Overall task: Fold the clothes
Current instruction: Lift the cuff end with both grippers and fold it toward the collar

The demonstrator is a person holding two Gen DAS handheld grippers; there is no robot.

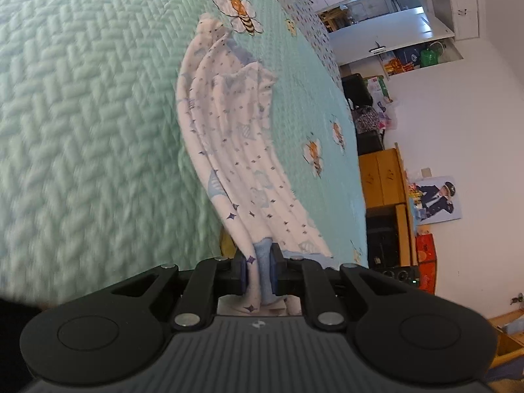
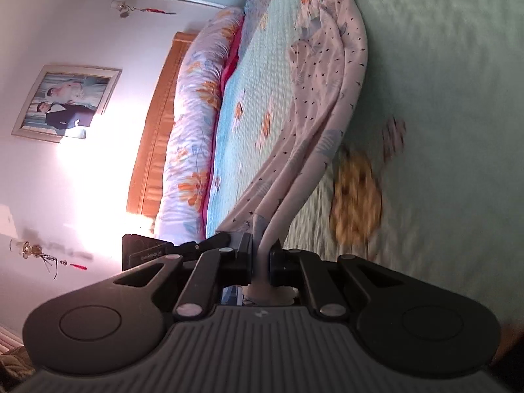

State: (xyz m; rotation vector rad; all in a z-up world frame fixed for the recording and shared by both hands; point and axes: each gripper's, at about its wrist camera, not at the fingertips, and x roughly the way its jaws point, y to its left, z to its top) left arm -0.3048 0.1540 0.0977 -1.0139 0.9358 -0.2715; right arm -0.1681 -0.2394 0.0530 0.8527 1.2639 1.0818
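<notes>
We are holding the garment by two points — the left tool is pinching a bunched blue-trimmed edge, and the right tool is pinching another gathered edge of the same cloth. Both sets of jaws are pressed nearly together on fabric. The garment is trailing away from the tools in long loose folds, its far end resting on the bed towards the middle of the green quilt, well away from the pillow at the headboard edge.

We are judging it light, thin and very soft: it is draping and creasing under its own weight, with no stiffness to keep a shape. It should not be fragile, but it may slip out of a narrow pinch, so the trimmed hem or a seam — where the cloth is doubled — looks like the surest hold. Taking two corners of one edge would let it hang flat; at present it is hanging bunched.

A small logo is showing on each tool body, and faint lettering on a dark device beside the right tool; we are unable to read either.
</notes>
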